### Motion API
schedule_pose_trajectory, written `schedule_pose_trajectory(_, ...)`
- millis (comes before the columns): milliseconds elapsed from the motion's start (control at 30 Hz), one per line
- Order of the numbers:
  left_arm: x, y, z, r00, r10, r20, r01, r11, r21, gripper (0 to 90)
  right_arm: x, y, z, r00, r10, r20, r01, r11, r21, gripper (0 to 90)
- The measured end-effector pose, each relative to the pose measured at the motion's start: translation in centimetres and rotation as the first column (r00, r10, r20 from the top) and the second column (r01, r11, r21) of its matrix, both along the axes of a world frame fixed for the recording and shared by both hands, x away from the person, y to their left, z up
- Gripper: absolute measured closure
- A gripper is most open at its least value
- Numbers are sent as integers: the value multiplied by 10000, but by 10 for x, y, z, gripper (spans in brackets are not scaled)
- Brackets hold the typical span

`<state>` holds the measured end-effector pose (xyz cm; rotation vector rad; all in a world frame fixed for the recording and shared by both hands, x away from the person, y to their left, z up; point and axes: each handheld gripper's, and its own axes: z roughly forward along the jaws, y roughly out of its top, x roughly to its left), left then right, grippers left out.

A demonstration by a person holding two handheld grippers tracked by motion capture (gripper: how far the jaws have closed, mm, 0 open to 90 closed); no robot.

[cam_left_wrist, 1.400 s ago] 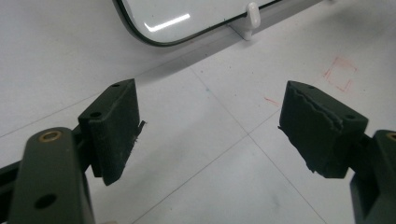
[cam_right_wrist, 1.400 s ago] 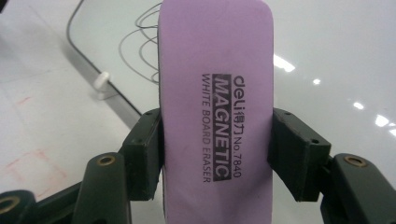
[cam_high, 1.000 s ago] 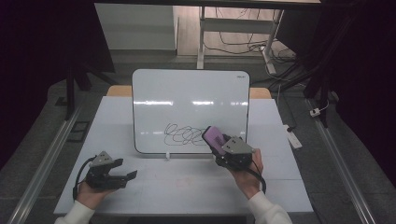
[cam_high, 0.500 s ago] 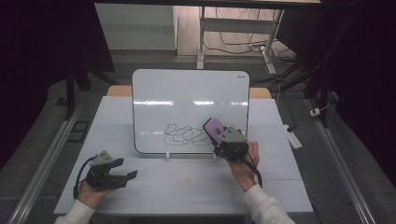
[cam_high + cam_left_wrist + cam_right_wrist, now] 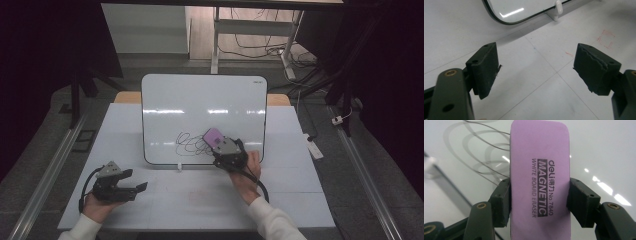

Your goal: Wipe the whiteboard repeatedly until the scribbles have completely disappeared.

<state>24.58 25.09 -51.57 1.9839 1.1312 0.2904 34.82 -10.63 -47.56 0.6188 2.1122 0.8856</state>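
A white board [image 5: 200, 105] stands propped on the table, with black scribbles [image 5: 187, 142] low on its face. My right gripper [image 5: 220, 145] is shut on a purple magnetic whiteboard eraser [image 5: 214, 136], held against the board beside the scribbles. In the right gripper view the eraser [image 5: 539, 177] fills the gap between the pads, and thin pen loops [image 5: 481, 152] curve to its left. My left gripper [image 5: 135, 187] rests low on the table at the near left, open and holding nothing. In the left gripper view its fingers [image 5: 485, 67] stand wide apart over bare table.
The white table top [image 5: 190, 200] runs from the board to the near edge. A small white clip foot [image 5: 557, 10] holds the board's lower rim. A faint red mark [image 5: 606, 38] lies on the table. A white strip [image 5: 314, 149] lies at the right edge.
My right hand has carried the eraser left and a little down across the board, closer to the scribbles. The left hand has stayed where it was.
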Motion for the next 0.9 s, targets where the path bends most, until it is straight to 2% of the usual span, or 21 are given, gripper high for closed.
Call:
schedule_pose_trajectory(133,-1,0,0,10000,12,16,-12,10000,0,212,-5,20,-7,9982,593,-74,-594,9981,-132,396)
schedule_pose_trajectory(233,0,0,0,10000,35,-8,-35,10000,1,212,-7,23,-10,9967,808,-51,-809,9965,-230,396)
schedule_pose_trajectory(267,0,1,0,10000,25,8,-25,10000,15,212,-7,20,-9,9962,854,-145,-855,9963,-97,396)
schedule_pose_trajectory(333,0,1,0,10000,30,10,-30,10000,5,212,-4,13,-6,9970,696,-336,-691,9975,176,396)
schedule_pose_trajectory(467,-1,1,0,10000,23,21,-23,10000,-25,212,1,-11,1,9997,37,-254,-23,9984,566,396)
schedule_pose_trajectory(667,0,1,0,10000,26,16,-26,10000,-51,212,9,-40,10,9970,-772,-93,778,9917,1027,396)
schedule_pose_trajectory(767,1,1,0,10000,-7,3,7,10000,-67,213,10,-43,11,9963,-850,-125,859,9899,1131,396)
schedule_pose_trajectory(833,1,1,0,10000,-13,-7,13,10000,-65,213,9,-40,9,9961,-887,14,882,9912,983,396)
schedule_pose_trajectory(900,1,0,0,10000,-10,-4,10,10000,-57,213,7,-37,7,9968,-789,-93,795,9915,1028,396)
